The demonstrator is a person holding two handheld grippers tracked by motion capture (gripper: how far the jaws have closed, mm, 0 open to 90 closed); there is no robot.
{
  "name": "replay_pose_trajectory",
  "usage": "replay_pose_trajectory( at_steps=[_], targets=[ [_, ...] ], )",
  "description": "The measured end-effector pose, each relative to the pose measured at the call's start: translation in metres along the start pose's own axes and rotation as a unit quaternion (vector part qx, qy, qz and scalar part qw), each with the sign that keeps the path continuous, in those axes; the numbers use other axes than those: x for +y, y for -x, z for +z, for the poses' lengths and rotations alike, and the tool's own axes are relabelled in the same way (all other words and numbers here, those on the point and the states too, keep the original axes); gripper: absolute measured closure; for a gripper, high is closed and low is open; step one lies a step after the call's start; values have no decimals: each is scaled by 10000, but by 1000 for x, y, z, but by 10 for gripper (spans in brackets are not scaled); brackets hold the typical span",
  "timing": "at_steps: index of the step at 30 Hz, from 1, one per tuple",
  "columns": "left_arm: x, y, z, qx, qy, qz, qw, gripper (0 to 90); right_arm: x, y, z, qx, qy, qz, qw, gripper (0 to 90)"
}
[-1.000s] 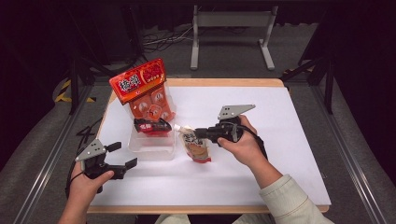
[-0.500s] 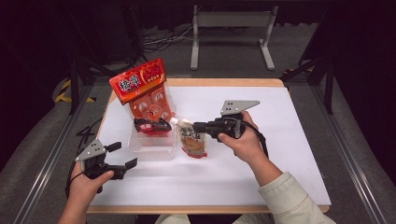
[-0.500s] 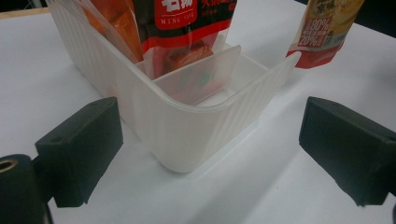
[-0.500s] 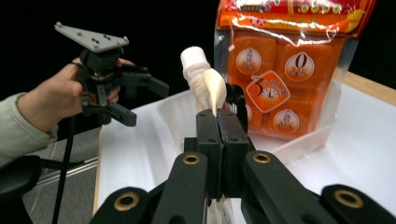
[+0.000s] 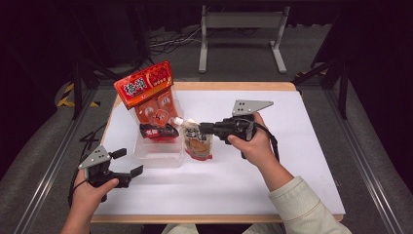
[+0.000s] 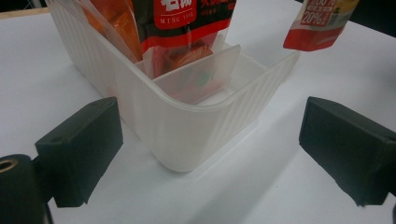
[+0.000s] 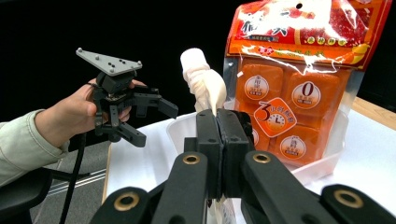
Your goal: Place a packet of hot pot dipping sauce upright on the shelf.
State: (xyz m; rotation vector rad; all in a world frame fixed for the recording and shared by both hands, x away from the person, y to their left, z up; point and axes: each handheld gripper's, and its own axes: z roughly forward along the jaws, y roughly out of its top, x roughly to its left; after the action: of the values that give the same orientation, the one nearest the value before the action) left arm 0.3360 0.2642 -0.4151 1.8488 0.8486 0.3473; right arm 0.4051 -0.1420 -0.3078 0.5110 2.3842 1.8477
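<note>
Item: pouch (image 5: pixel 197 143), small, spouted, orange print, white cap. Position: hanging upright just right of the bin (image 5: pixel 158 155), near the table's (image 5: pixel 302 161) middle, its bottom edge close to or on the white top (contact cannot be told). In the right gripper view the cap and crumpled neck (image 7: pixel 201 84) rise directly above the closed jaws.

Item: right gripper (image 5: pixel 203 128). Held level, pointing left toward the bin. Jaws pressed together on the pouch's upper edge just under the spout; pads meet with the film between them.

Item: left gripper (image 5: pixel 127 163). Low at the table's near left corner, just off the bin's near corner. Jaws wide, nothing between them; in the left gripper view the two pads (image 6: pixel 79 149) frame the bin's rounded corner without touching it. Also seen across the table in the right gripper view (image 7: pixel 152 116), jaws spread.

Item: bin, clear plastic, ribbed walls, inner divider (image 6: pixel 201 74). Stands left of centre.

Item: large bag (image 5: pixel 148 97), red and orange, individually wrapped pieces inside. Standing in the bin's far part, leaning back.

Item: dark packet (image 5: pixel 158 130), red label, standing in the bin in front of the large bag (compartment nearest the divider).
</note>
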Motion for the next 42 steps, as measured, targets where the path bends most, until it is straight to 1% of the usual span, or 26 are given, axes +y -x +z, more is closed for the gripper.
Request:
replay_pose_trajectory(
  at_steps=[3,7,11,12,14,18,25,33,35,42],
  targets=[
    [0,0,-1,3,-2,-4,10000,69,3,0,2,11,-6,-26,10000,897],
    [-1,1,-2,9,9,-6,10000,69,8,-1,7,107,2,-91,9999,897],
    [-2,1,-3,15,22,-10,10000,68,11,-1,11,148,-20,-111,9998,897],
    [-2,1,-4,17,29,-37,10000,68,13,-2,13,167,-33,-118,9998,897],
    [-3,2,-6,22,10,-2,10000,68,16,-3,17,201,-29,-160,9997,897],
    [-4,2,-7,44,35,-12,10000,67,19,-5,23,254,-32,-211,9995,897],
    [-5,2,-9,78,-8,-32,10000,67,26,-8,33,296,-48,-248,9992,896],
    [-5,1,-8,61,-1,-21,10000,67,32,-10,45,345,-25,-309,9989,896],
    [-5,1,-8,55,8,-45,10000,68,33,-11,48,357,-24,-334,9988,896],
    [-4,0,-6,81,-21,-53,10000,68,37,-14,59,396,-120,-449,9981,895]
  ],
)
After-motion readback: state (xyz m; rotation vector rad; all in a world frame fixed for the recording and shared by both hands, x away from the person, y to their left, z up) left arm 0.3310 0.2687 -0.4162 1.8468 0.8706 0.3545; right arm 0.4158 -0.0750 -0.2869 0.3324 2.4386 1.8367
